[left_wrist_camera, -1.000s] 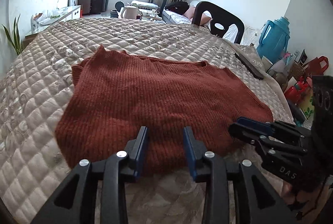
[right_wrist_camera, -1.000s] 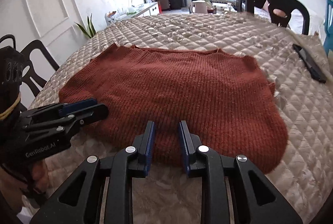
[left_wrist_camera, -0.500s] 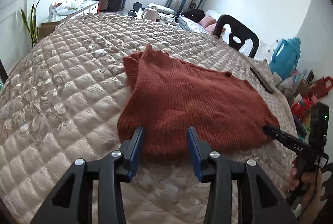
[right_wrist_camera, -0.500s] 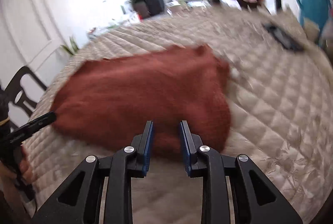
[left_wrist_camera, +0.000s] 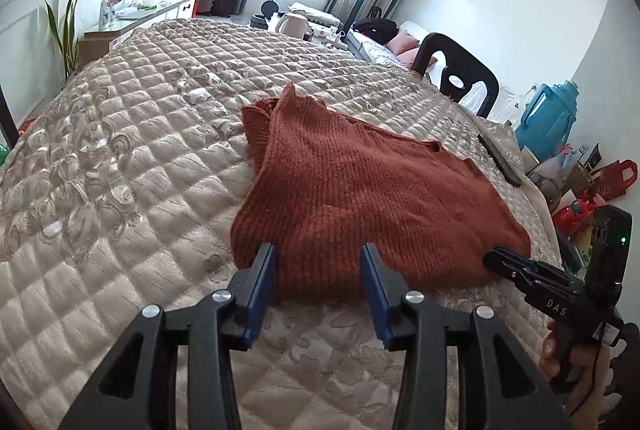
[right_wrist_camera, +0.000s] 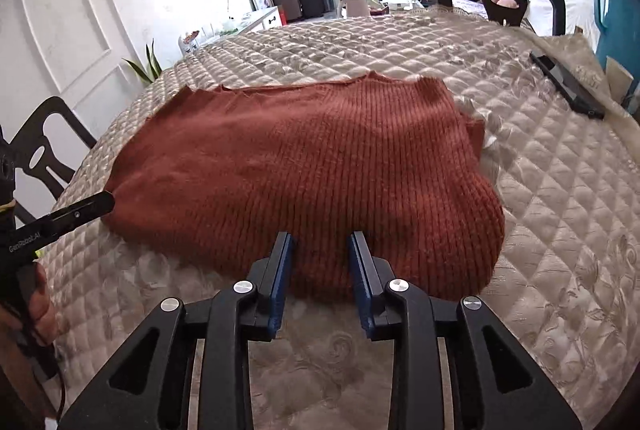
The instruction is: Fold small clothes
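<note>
A rust-red knit sweater [left_wrist_camera: 360,190] lies flat on the quilted beige bed cover [left_wrist_camera: 120,170]. In the left wrist view my left gripper [left_wrist_camera: 317,254] stands open at the sweater's near left corner, its hem showing between the blue pads, which do not press on it. My right gripper [left_wrist_camera: 504,262] shows at the near right corner, held by a hand. In the right wrist view the sweater [right_wrist_camera: 320,158] fills the middle. The right gripper [right_wrist_camera: 320,242] has its jaws opening, with the near hem between them ungripped. The left gripper [right_wrist_camera: 106,200] tip points at the sweater's left corner.
A flat black device [right_wrist_camera: 568,86] lies on the cover at the right. Black chairs stand at the far side [left_wrist_camera: 460,70] and at the left edge [right_wrist_camera: 44,138]. A blue jug [left_wrist_camera: 548,118] and bags crowd the floor to the right.
The two grippers have spread apart along the near hem, the left toward the left corner and the right toward the right side. Both pairs of jaws stand a little wider.
</note>
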